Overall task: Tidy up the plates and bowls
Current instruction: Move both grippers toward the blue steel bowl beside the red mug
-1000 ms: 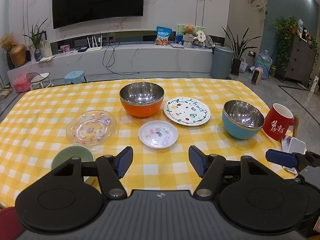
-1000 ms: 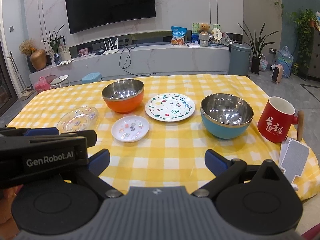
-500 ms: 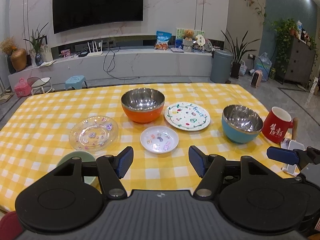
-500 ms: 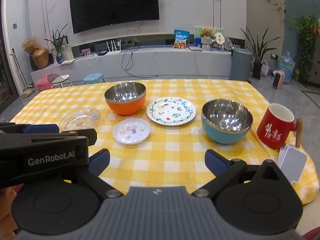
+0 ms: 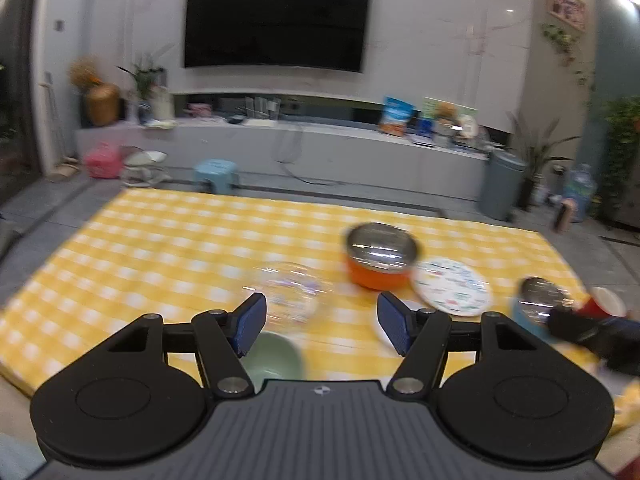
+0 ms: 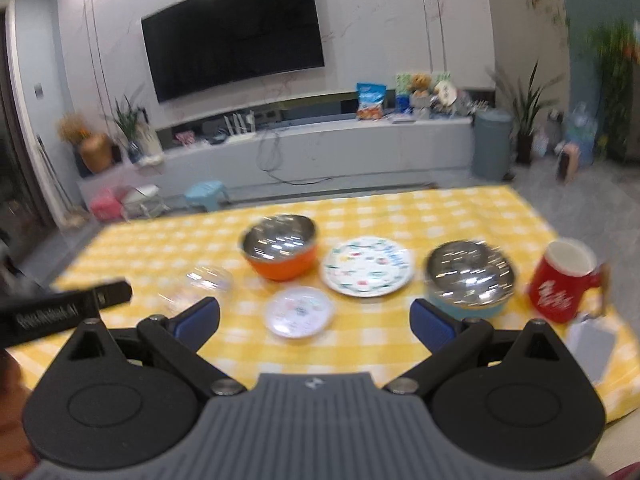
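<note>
Left gripper (image 5: 320, 328): jaws spread wide, holding nothing, hovering above the near table edge.
Green bowl (image 5: 274, 356): nearest item, just below the left gripper; small, probably light; take by the rim.
Clear plate (image 6: 208, 282): glass-like, shallow, likely fragile and slippery (outline blurred); pinch the rim edge only.
Orange bowl (image 6: 282, 246): steel-lined, stiff, likely heaviest on the left half; grip over the rim wall.
Small white plate (image 6: 300, 312): patterned, flat on the yellow checked cloth (image 6: 460, 208), near the orange bowl; a low rim gives little purchase.
Large painted plate (image 6: 368, 266): between the two steel bowls; probably ceramic, breakable.
Blue bowl (image 6: 470, 280): steel-lined, just beside the red mug (image 6: 560, 284).
Right gripper (image 6: 316, 320): jaws wide apart, empty.
Progress: judged not started; nothing stacked.
</note>
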